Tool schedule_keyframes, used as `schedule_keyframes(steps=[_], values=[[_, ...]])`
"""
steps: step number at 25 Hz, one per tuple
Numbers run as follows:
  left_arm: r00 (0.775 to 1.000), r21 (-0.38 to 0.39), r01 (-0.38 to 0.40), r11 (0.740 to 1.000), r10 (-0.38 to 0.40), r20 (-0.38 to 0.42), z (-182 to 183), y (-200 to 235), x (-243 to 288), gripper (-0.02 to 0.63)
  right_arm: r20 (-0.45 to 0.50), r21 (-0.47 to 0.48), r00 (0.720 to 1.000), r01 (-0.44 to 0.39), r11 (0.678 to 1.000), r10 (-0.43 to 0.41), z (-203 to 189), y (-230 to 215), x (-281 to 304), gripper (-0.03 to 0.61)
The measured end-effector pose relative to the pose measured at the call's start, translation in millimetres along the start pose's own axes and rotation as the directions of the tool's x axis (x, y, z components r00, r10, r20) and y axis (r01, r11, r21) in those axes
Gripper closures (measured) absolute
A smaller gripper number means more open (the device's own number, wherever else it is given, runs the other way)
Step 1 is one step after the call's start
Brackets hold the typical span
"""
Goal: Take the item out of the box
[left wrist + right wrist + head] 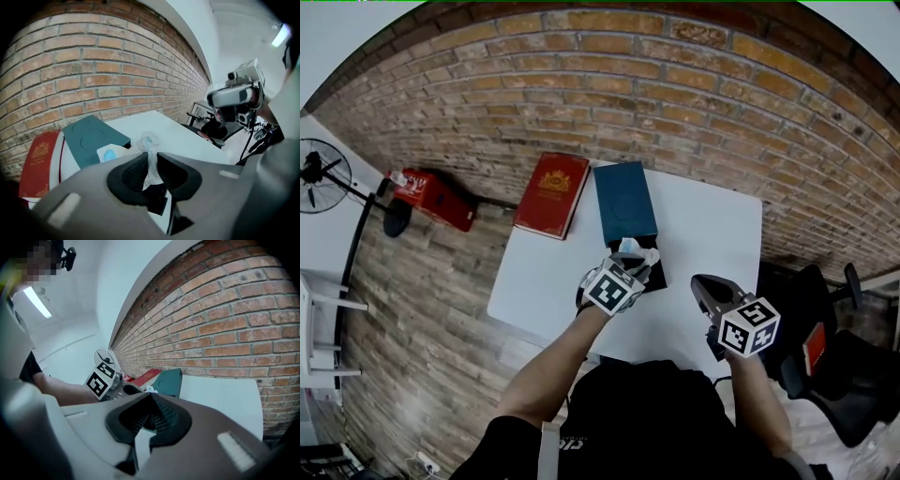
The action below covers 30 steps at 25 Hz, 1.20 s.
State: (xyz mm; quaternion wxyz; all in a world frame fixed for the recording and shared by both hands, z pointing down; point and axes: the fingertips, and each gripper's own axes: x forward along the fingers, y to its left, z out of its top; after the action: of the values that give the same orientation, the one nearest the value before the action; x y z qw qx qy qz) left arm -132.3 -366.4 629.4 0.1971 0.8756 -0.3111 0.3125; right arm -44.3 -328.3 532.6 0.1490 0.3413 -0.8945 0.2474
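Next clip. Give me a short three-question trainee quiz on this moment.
1. Fill in: in the head view, the teal lid lies to the ____ of the red book.
2. The left gripper is shut on: A) the red book B) a clear-wrapped item C) the teal lid
3. True or false: the right gripper holds something.
Key: 1 right; 2 B; 3 false.
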Motion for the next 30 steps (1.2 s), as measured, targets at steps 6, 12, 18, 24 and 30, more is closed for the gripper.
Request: schedule_keyframes(steps=[6,12,18,24,30], values=[[0.993,-0.045,-0.028,0.999,0.033,0.115,15.0,-2.5,-60.8,0.548,0.019,-0.041,1.0,-0.015,0.999,0.016,8.4,30.4,0.3,0.578],[0.971,-0.061,-0.056,0.997,0.069,0.23,20.7,-6.2,-117.1,0.548,0.027,-0.086,1.0,-0.011,0.996,0.014,12.2,61.4,-7.7,0.578],[0.948,-0.118,-0.075,0.99,0.108,0.301,9.3,-3.2,-155.6,0.548,0.008,-0.106,1.0,-0.008,0.994,0.009,-2.9,81.0,-18.4,0.578],[0.923,-0.189,-0.108,0.976,0.169,0.347,1.1,-4.5,-184.3,0.548,0.014,-0.122,0.999,-0.028,0.992,0.03,-0.9,81.9,-27.2,0.578],[0.901,-0.239,-0.158,0.958,0.239,0.361,8.4,-14.4,-189.2,0.548,0.074,-0.13,0.995,-0.05,0.99,0.06,19.1,57.9,-42.3,0.578]])
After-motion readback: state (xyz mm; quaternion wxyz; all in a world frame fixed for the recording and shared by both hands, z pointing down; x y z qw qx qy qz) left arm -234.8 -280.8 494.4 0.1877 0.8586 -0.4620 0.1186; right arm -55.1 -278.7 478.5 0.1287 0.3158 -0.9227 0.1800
